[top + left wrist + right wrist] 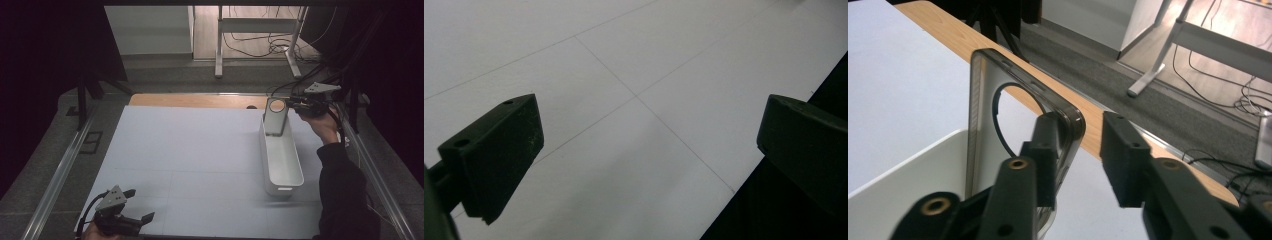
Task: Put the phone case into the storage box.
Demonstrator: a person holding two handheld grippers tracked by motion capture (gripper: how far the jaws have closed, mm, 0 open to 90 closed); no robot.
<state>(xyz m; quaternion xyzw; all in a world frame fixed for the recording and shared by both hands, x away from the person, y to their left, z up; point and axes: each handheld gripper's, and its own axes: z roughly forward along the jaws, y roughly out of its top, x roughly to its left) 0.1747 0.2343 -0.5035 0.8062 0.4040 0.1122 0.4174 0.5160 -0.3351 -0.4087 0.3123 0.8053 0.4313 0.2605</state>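
- Right gripper view: the phone case [983, 105], a smoky see-through shell with a round cut-out, stood on end with its long axis running up and down. Its lower end sat inside the white bin [908, 170].
- One long edge of the case faced the right gripper [1083, 131]. The fingers [1120, 150] stood a little apart. That edge lay against the one finger, with clear space to the other, so I judged the case unclamped rather than held.
- High view: the case [275, 117] rose from the far end of the bin [282, 187], which ran lengthwise away from the person on the right side of the desk [190, 150].
- The right gripper [292, 104] came at the case level from the right, just beside its top.
- The left gripper [141, 205] sat at the near left corner of the desk, well apart from the bin, so the right hand was far nearer.
- Left gripper view: the left gripper [649, 135] had its fingers wide apart over bare desk, with nothing between them.
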